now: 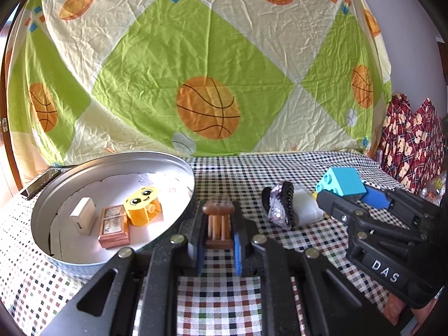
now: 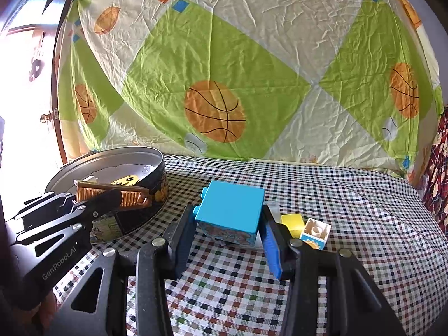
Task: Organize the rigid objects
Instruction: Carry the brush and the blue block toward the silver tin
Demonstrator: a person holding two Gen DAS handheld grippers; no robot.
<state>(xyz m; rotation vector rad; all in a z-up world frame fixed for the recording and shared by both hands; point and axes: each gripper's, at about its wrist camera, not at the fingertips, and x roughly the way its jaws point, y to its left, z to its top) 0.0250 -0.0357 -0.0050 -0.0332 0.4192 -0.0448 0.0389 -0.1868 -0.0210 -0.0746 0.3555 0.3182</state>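
My left gripper (image 1: 217, 233) is shut on a small brown wooden toy bench (image 1: 219, 225) and holds it just right of the round metal tin (image 1: 179, 165). The tin holds a yellow smiley block (image 1: 143, 205), a brown framed piece (image 1: 114, 226) and a cream block (image 1: 83, 215). My right gripper (image 2: 228, 224) is shut on a blue toy brick (image 2: 231, 210) above the checked cloth; it also shows in the left wrist view (image 1: 340, 184). The left gripper with the bench (image 2: 112, 194) shows in the right wrist view beside the tin (image 2: 134, 218).
A black sequined hair clip (image 1: 280, 204) and a white block (image 1: 306, 207) lie on the checked tablecloth (image 1: 238, 173). A yellow block (image 2: 292, 224) and a white open cube (image 2: 315, 232) lie right of the blue brick. A basketball-print sheet (image 1: 207, 106) hangs behind. Red patterned fabric (image 1: 406, 137) is at the right.
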